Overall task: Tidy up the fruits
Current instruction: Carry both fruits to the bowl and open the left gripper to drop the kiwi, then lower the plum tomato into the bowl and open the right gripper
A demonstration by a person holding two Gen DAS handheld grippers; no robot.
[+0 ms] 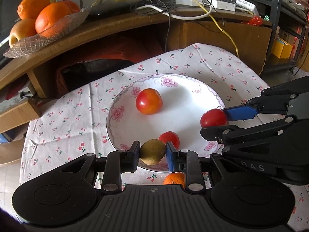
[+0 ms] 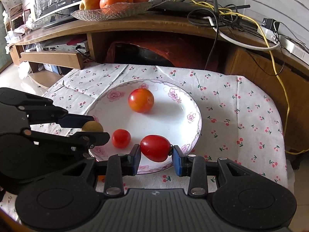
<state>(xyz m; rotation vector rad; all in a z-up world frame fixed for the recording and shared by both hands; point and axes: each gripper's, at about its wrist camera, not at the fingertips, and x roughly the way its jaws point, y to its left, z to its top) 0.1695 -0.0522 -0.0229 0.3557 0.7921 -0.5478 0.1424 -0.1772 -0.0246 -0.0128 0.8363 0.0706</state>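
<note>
White round ceramic plate with pink flower rim (image 1: pixel 123 114) sat on the cherry-print cloth covering the surface (image 1: pixel 63 116). Left hand-held gripper (image 1: pixel 152 152) was clamped on a small round brownish-green fruit (image 1: pixel 152 151), pads (image 1: pixel 135 152) pressed against both sides, held at the near rim of the plate. Right hand-held gripper (image 2: pixel 156 154) had the oval red tomato (image 2: pixel 155 147) between its blue pads (image 2: pixel 176 159); left pad touched it, right pad met the stem end, so it looked gripped, over the near edge of the plate. From the left wrist view the right hand-held gripper came in from the right side with that tomato at the plate's right rim.

Large red-orange round tomato (image 1: pixel 148 101) lay in the far part of the plate, apart from the rest. Small red cherry tomato (image 2: pixel 121 138) lay on the plate near the front, between the two held fruits. Orange fruit (image 1: pixel 173 178) sat partly hidden under the left hand-held gripper, on the cloth just off the plate.

Glass dish of oranges (image 2: pixel 115 9) stood on the wooden shelf (image 2: pixel 173 23) behind, next to tangled cables (image 2: pixel 222 13).
</note>
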